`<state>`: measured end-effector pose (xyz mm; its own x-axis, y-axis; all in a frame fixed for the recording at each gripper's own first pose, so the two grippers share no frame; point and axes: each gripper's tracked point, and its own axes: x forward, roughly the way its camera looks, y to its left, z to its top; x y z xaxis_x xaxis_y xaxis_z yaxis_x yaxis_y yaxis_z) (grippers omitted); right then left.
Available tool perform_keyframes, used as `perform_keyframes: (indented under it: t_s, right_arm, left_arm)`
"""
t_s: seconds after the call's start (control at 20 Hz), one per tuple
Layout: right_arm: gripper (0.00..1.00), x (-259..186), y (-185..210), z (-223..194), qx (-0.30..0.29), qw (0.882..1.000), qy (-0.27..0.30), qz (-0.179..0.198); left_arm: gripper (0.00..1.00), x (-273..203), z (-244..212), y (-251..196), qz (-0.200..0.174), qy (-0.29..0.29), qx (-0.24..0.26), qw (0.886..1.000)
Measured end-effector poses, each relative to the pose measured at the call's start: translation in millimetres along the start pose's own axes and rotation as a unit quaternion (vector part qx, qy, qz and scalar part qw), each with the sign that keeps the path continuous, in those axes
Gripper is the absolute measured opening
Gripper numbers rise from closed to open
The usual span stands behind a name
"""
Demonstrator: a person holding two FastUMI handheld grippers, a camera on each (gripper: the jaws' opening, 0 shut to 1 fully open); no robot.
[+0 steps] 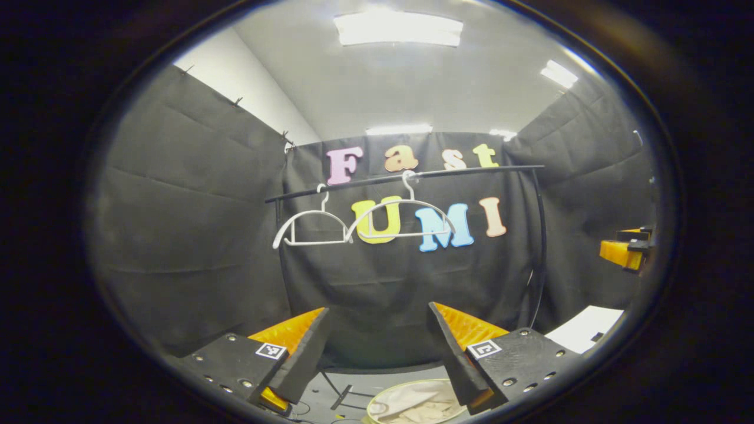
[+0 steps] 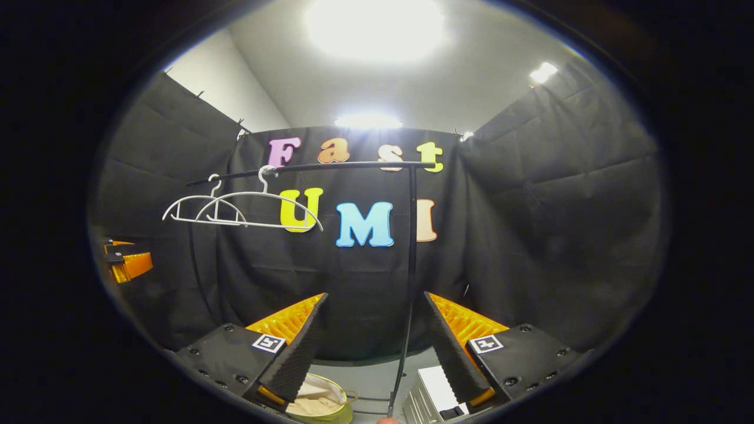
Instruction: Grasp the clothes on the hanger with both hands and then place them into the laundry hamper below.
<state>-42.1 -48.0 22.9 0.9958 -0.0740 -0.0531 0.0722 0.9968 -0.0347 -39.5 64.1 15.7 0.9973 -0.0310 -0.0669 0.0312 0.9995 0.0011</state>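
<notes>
Two bare white hangers [image 1: 309, 227] [image 1: 403, 218] hang side by side on a black rail [image 1: 471, 171]; no clothes are on them. In the right gripper view the same hangers [image 2: 197, 209] [image 2: 262, 206] sit at the left end of the rail [image 2: 330, 166]. Below, a round hamper [image 1: 377, 400] holds beige cloth [image 1: 415, 406]; it is also low in the right gripper view, where the hamper [image 2: 339, 406] has cloth [image 2: 312, 403] inside. My left gripper [image 1: 377, 309] is open and holds nothing. My right gripper [image 2: 374, 294] is open too, well below the rail.
The rack's black upright post [image 2: 410, 265] runs down just between my right fingers. A white box [image 2: 436, 386] stands on the floor beside it. A white sheet [image 1: 589, 327] lies at the right. Each gripper shows at the edge of the other's view [image 1: 627, 250] [image 2: 126, 262].
</notes>
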Motion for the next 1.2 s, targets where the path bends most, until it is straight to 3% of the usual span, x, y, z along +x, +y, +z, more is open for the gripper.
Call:
perform_keyframes:
  t_s: [1.2]
  right_arm:
    - [0.97,26,0,19,-0.006,0.999,-0.043,0.006]
  left_arm:
    - [0.95,16,17,-5,0.005,-0.040,0.003,0.999]
